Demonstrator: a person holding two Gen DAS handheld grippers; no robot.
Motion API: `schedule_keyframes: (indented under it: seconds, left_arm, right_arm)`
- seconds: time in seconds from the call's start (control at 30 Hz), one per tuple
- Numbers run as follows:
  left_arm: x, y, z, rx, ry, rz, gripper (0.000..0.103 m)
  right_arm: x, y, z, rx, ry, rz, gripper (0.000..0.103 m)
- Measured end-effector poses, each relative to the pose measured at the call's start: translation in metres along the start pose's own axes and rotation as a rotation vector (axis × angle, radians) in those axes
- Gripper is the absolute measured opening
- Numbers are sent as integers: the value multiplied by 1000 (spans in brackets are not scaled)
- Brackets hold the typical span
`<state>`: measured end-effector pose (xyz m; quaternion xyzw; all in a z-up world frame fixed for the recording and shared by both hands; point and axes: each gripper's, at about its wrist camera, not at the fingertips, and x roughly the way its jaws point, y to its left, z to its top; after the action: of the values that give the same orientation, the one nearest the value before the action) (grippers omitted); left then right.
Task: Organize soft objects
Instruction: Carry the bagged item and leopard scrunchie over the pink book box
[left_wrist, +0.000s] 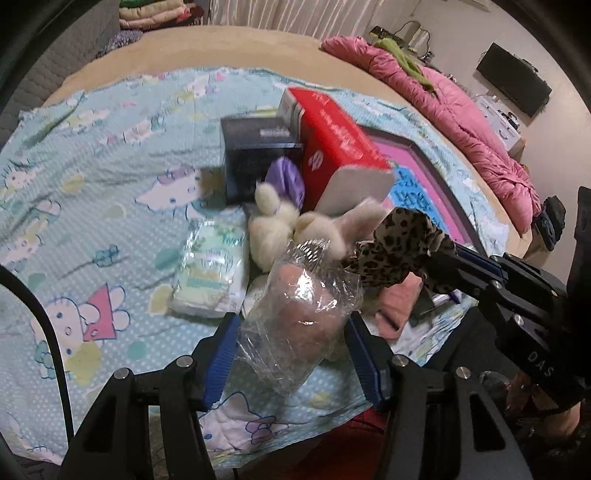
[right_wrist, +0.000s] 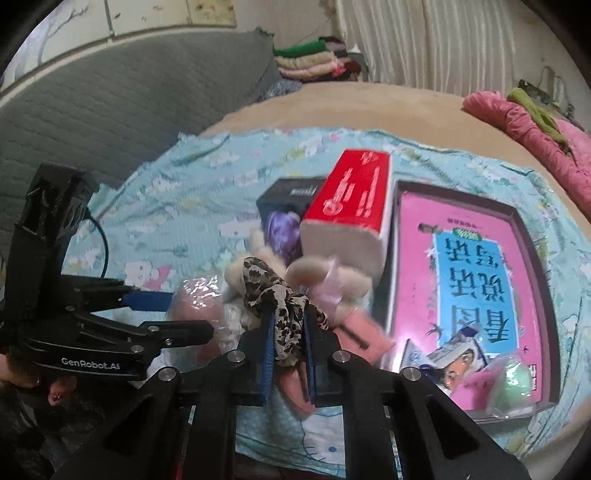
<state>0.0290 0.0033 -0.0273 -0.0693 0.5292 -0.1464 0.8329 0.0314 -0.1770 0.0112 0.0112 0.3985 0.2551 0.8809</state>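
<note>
While the right gripper (right_wrist: 289, 341) pinches the limp leopard-print scrunchie (right_wrist: 275, 295) above the pile, the left gripper (left_wrist: 291, 345) clamps the light, slippery plastic-wrapped pink bundle (left_wrist: 303, 306) around its middle.

Black left gripper (left_wrist: 291, 354), blue ribbed pads (left_wrist: 221, 363), silver screws, white "GenRobot.AI" lettering
</note>
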Motion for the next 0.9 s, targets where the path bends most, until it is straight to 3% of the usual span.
schedule_keyframes:
  seconds: [0.4, 0.9]
  left_arm:
    - [-27, -35, 23, 27, -66, 1, 58]
    - [-37, -88, 52, 88, -106, -2, 58]
  right_arm:
    - [-46, -22, 11, 90, -152, 4, 14]
    - [-83, -60, 14, 208, -269, -29, 14]
